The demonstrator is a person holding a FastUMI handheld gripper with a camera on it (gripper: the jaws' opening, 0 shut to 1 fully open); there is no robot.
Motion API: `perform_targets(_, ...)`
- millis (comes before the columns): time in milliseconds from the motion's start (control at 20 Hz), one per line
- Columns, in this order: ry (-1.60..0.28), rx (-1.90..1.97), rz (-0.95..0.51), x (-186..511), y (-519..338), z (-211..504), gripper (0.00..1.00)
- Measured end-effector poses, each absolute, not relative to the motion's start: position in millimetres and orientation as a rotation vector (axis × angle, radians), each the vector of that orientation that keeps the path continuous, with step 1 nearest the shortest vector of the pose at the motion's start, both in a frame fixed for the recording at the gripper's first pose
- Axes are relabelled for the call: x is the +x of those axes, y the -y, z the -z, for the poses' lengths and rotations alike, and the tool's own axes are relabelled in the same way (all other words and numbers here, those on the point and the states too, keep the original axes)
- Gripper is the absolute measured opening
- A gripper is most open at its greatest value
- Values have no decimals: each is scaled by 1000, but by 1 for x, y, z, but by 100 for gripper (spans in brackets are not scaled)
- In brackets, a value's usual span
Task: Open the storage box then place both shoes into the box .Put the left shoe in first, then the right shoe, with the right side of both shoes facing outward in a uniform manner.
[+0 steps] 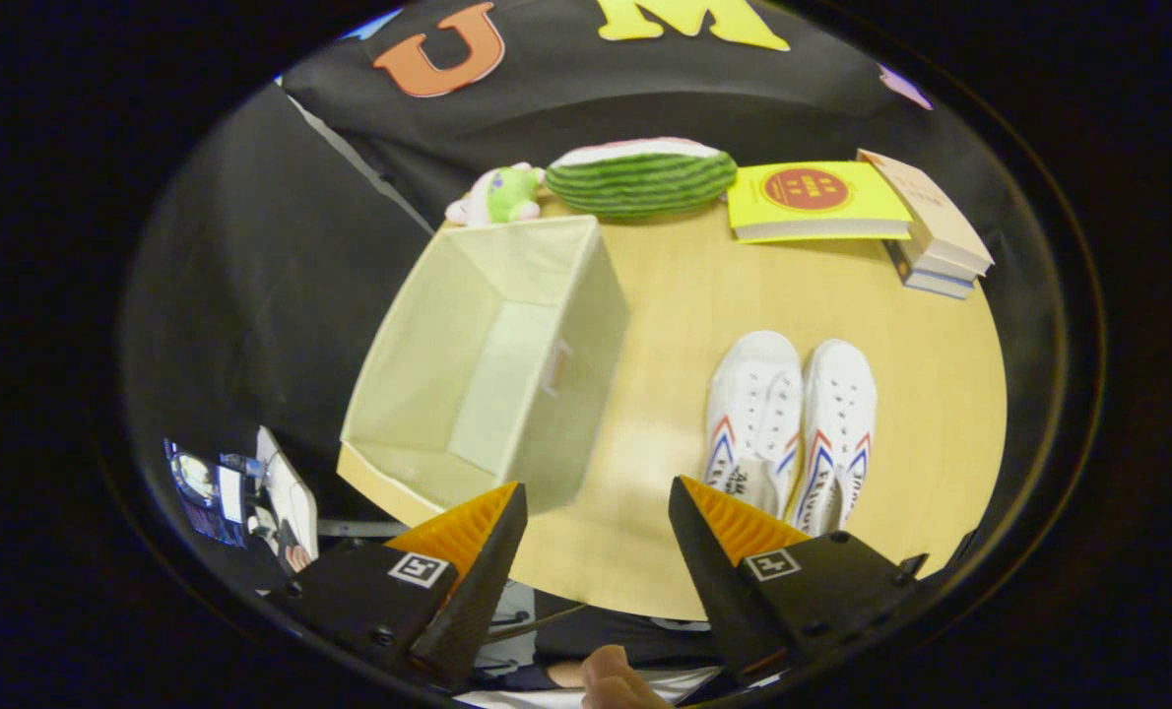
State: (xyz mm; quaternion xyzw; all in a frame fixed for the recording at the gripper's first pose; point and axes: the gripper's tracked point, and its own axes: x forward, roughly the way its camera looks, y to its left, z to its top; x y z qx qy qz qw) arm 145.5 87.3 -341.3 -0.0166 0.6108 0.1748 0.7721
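A pale cream fabric storage box stands open-topped and empty on the round wooden table, ahead of my left finger. Two white canvas shoes with red and blue stripes lie side by side to the right of the box: the left one of the pair just beyond my right finger, the right one touching it. Their toes point away from me. My gripper hovers high above the table's near edge, open, with nothing between its fingers.
At the table's far side lie a watermelon-slice plush, a small green and white plush toy, a yellow book and a stack of books. A fingertip shows below the fingers. Some equipment stands off the table, left.
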Motion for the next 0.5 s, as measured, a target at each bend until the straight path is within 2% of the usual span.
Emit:
perform_targets(350, -1434, -116, -233, 152, -4, 410, 94)
perform_targets(500, -1433, -101, -232, 164, 3, 422, 91)
